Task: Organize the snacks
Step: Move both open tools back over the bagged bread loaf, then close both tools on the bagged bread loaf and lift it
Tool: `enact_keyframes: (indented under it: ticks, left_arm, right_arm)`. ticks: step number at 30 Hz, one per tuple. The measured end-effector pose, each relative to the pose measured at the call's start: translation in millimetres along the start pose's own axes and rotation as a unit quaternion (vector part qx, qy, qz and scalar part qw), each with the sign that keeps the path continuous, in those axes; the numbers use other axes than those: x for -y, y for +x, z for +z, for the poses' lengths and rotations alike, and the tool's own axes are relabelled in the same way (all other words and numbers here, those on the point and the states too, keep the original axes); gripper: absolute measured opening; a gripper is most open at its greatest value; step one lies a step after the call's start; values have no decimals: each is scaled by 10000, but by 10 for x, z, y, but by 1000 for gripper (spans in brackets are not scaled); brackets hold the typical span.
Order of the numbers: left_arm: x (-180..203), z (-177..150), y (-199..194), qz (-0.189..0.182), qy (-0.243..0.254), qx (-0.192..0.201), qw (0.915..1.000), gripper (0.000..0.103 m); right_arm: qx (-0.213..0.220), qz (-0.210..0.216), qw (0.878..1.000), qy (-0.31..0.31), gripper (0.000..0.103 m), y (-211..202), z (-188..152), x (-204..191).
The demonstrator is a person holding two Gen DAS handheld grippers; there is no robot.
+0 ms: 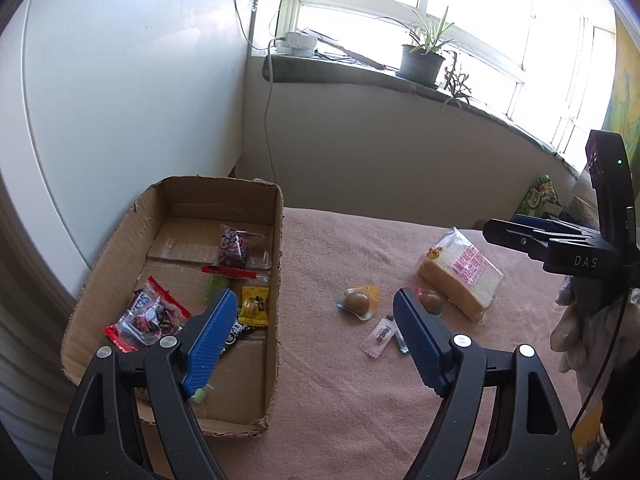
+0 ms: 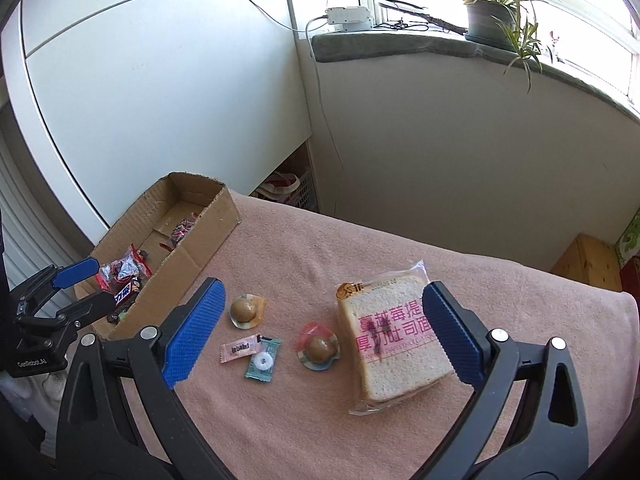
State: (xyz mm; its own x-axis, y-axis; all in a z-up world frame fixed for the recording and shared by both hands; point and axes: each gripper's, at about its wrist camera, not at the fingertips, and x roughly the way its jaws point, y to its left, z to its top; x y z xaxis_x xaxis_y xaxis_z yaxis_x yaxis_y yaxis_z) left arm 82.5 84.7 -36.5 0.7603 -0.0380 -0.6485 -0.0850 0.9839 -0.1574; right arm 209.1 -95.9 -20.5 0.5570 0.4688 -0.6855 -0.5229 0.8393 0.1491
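"DAS" on right gripper (image 1: 516,232) body; "GenRobot.AI" on left gripper (image 2: 86,284) body; pink Chinese print on bread bag (image 2: 396,336).

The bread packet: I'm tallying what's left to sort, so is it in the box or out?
Out. The bread packet lies flat on the pink cloth, apart from the cardboard box.

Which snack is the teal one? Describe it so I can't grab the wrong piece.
On the pink cloth, right of the cardboard box, loose snacks lie. The teal candy touches the pink candy; it alone shows a white ring through its wrapper.
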Motion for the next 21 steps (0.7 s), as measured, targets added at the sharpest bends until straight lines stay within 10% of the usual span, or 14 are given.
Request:
enact_keyframes:
  ticks: [21]
  left_arm:
    - [855, -71, 591, -830, 57, -529, 9951, 81]
  right_arm:
    - [-511, 9, 9978, 411, 101, 222, -204, 844]
